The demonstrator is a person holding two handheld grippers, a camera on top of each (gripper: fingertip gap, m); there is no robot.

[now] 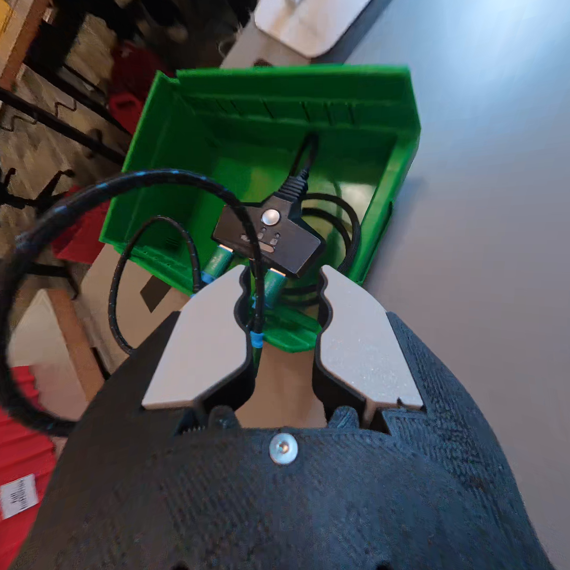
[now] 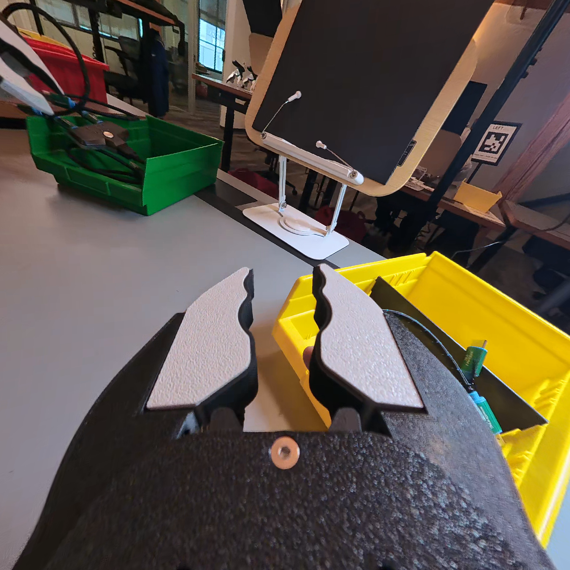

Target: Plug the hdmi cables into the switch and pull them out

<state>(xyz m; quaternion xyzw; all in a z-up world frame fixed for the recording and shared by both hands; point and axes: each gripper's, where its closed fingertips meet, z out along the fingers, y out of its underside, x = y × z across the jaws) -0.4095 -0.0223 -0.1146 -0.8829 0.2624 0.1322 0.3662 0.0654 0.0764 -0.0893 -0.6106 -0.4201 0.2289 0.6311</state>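
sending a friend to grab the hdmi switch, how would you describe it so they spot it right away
Find the green bin at the far left of the grey table, beyond the left hand-held gripper. The hdmi switch sits over its open front among black cables. It is the only flat black box there, with a round silver button on top and two green-shelled plugs at its near edge.

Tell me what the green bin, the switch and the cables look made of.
Green bin: glossy moulded plastic, with ribbed walls and bright sheen.
Switch: black casing, apparently brushed metal or plastic, judging by its fine grain; shiny metallic button.
Cable: black braided fabric sleeve with a flecked weave; connector looks like green anodised metal.
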